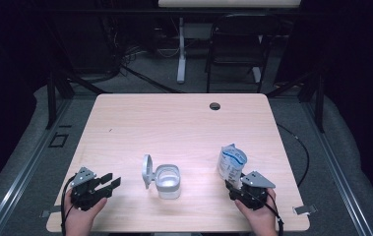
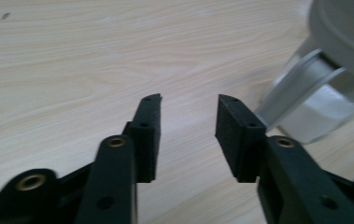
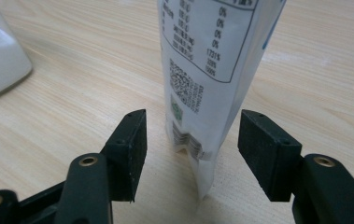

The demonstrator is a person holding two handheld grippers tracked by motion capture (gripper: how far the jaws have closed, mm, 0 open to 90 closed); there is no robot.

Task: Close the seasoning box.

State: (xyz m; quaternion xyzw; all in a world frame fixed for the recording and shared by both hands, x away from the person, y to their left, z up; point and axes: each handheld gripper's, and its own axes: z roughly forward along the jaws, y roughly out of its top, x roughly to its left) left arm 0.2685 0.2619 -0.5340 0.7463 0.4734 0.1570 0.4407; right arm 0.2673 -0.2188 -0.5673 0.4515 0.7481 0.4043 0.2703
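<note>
The left gripper (image 1: pixel 109 181) rests near the desk's (image 1: pixel 184 118) front edge, fingers (image 2: pixel 147 135) parted and empty. The right gripper (image 1: pixel 234 186) brackets the upright pouch (image 1: pixel 232 165), fingers (image 3: pixel 130 151) apart, not pressing. Between them, the white container (image 1: pixel 167 181) stands lid-open. Judgement: pouch ungrasped, nothing yet poured.

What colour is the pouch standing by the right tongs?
White with blue markings and black printed text; the pouch shows best in the right gripper view.
</note>
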